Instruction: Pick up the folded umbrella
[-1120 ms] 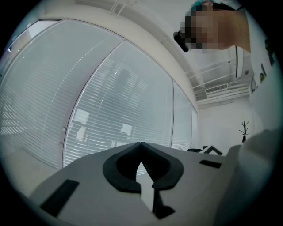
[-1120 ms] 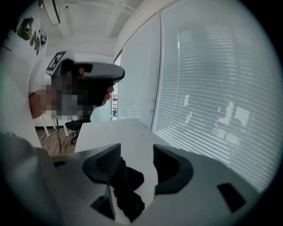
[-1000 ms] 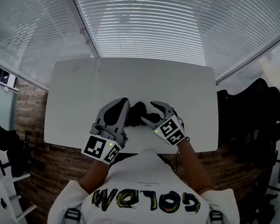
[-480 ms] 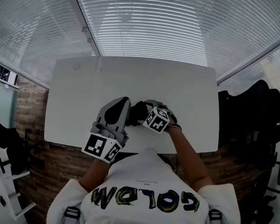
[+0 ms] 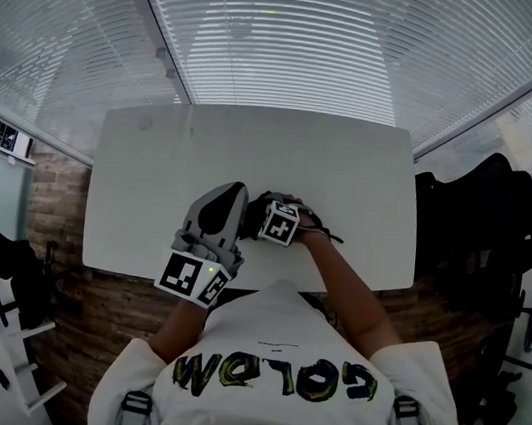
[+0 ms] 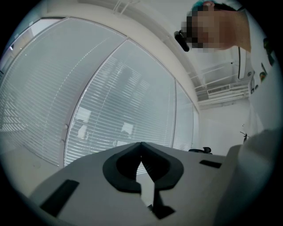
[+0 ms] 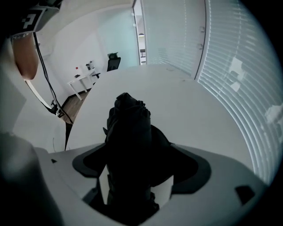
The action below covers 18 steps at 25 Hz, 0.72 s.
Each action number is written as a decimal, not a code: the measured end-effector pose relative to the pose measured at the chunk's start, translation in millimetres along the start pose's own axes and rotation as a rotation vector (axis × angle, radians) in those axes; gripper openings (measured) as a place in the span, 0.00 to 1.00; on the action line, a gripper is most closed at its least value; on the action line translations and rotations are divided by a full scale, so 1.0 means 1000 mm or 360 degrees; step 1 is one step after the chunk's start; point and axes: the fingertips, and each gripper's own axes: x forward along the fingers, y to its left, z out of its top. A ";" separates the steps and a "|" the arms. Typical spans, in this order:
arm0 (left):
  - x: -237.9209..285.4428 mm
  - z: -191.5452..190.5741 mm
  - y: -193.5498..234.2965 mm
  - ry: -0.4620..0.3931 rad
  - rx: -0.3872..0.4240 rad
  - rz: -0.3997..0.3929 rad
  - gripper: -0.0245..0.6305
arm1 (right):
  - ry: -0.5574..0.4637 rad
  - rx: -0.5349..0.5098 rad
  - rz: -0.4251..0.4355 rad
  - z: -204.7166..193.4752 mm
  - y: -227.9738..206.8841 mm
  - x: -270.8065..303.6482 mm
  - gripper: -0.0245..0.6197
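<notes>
Right hand-held gripper (image 7: pixel 135 154) is pointing steeply down at centre frame in the head view. Its jaws have just been opening and are standing wide, released. The folded umbrella (image 7: pixel 128 128), black, is lying on the white desk (image 5: pixel 342 167) near its front edge. It is sitting between those jaws, and slivers of desk are showing on either side of it low in the right gripper view. Left hand-held gripper (image 5: pixel 233 194) is resting just left of the umbrella, clenched with its tips meeting on nothing, and is facing the window blinds (image 6: pixel 110 101).
</notes>
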 end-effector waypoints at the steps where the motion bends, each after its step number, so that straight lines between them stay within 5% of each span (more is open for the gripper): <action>1: 0.000 -0.001 0.001 0.0001 -0.0003 0.0001 0.05 | 0.0013 -0.0009 0.0023 0.000 0.001 0.005 0.69; 12: 0.000 -0.001 0.011 -0.0006 -0.0016 0.0041 0.05 | 0.0139 -0.0148 0.0125 -0.005 0.009 0.027 0.69; 18: 0.001 0.001 0.015 -0.0009 -0.0007 0.0049 0.05 | 0.0109 -0.0181 0.0118 -0.002 0.014 0.023 0.47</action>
